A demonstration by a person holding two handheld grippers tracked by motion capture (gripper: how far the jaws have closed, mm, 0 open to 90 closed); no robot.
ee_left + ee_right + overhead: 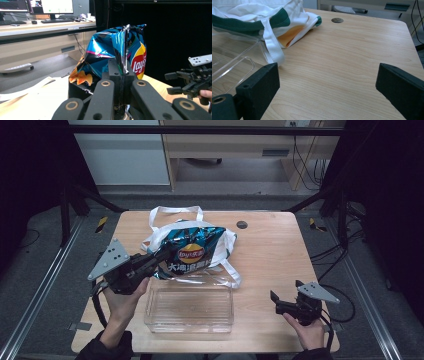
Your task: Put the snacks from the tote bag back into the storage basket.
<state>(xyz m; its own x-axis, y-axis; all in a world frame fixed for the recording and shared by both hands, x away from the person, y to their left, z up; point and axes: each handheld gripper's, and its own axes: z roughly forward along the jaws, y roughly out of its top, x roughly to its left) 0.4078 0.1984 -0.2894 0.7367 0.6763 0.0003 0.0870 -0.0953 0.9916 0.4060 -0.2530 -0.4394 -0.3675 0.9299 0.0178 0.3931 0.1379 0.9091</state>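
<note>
A blue Lay's chip bag [192, 251] hangs above the white tote bag [159, 231] near the table's middle. My left gripper [159, 256] is shut on the chip bag's left edge; in the left gripper view the jaws pinch the bag [113, 53] along its seam. A clear plastic tray [190, 308] lies empty on the table just in front of the bag. My right gripper [279, 301] rests low at the front right, open, with nothing between its jaws, and in the right gripper view its fingers [259, 86] stand wide apart over bare wood.
The tote bag's white straps [272, 47] trail onto the wood beside the tray's corner [235, 58]. A small dark round hole [242, 224] sits at the table's back. A light wooden table [280, 255] has bare wood on its right half.
</note>
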